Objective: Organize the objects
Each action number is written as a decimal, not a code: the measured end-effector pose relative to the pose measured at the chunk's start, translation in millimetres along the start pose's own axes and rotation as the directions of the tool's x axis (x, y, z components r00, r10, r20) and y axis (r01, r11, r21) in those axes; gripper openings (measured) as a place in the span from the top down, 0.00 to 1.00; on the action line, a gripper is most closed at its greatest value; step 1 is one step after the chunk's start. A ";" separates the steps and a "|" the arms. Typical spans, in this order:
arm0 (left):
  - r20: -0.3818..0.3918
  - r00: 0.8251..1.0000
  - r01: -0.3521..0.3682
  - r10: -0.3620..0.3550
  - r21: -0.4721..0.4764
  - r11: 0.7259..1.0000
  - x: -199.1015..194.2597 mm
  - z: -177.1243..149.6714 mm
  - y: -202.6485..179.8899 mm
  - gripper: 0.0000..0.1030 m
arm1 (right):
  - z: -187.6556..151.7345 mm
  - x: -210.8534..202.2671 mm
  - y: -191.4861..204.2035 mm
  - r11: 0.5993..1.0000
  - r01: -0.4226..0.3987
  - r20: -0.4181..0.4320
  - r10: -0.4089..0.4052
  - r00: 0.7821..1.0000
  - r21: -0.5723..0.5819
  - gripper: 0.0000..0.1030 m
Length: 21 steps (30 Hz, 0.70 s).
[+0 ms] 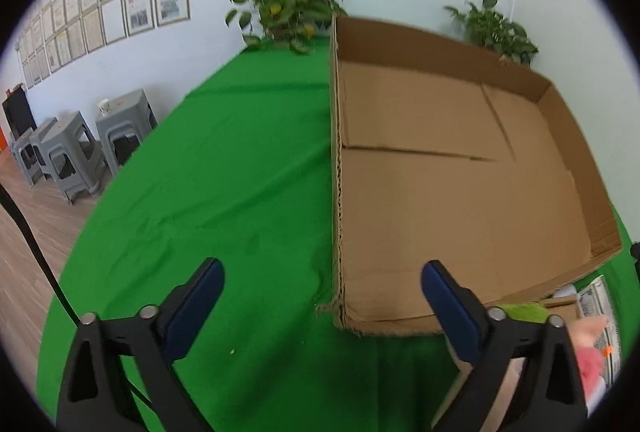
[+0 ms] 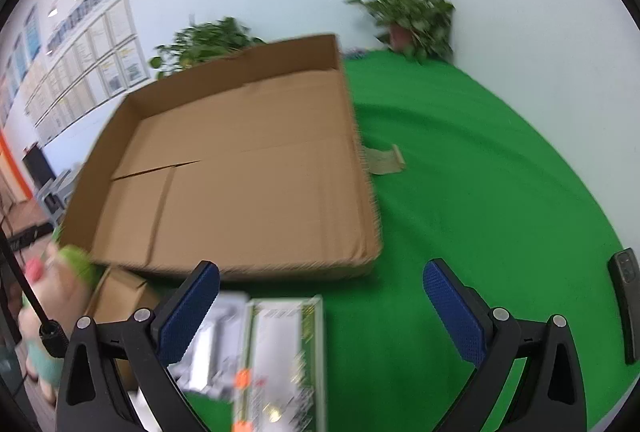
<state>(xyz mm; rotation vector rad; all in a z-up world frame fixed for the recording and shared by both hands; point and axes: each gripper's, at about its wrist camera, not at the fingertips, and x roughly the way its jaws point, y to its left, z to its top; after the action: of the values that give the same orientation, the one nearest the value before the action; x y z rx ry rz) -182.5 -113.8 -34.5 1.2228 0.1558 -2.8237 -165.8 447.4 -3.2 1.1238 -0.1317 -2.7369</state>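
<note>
Green cloth table [image 1: 248, 160] in a white-walled office, plants at the back. Left gripper [image 1: 322, 296] hangs wide open, empty, over the near corner of the cardboard box [image 1: 440, 160]. Right gripper [image 2: 322, 296] is also wide and empty, above the blister packs [image 2: 280, 344], which run lengthwise toward the box. They look slippery and could easily skid.

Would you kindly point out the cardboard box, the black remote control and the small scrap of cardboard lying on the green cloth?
cardboard box [image 2: 240, 168]: right wrist view, on its bare inner floor.
black remote control [image 2: 626, 296]: right wrist view, on its upper face near the right edge.
scrap of cardboard [image 2: 386, 160]: right wrist view, on its middle, beside the box's right wall.
</note>
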 end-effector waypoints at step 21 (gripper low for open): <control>-0.047 0.999 0.027 -0.024 0.061 0.998 59.4 52.5 -23.6 0.96 | 16.5 86.6 -7.1 0.993 0.119 -0.036 -0.119 0.992 -0.023 0.98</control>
<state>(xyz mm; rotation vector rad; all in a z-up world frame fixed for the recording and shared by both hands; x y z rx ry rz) -263.4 -97.4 -40.5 1.3084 0.0883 -2.8436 -238.9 437.3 -52.1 1.2142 -0.0319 -2.8112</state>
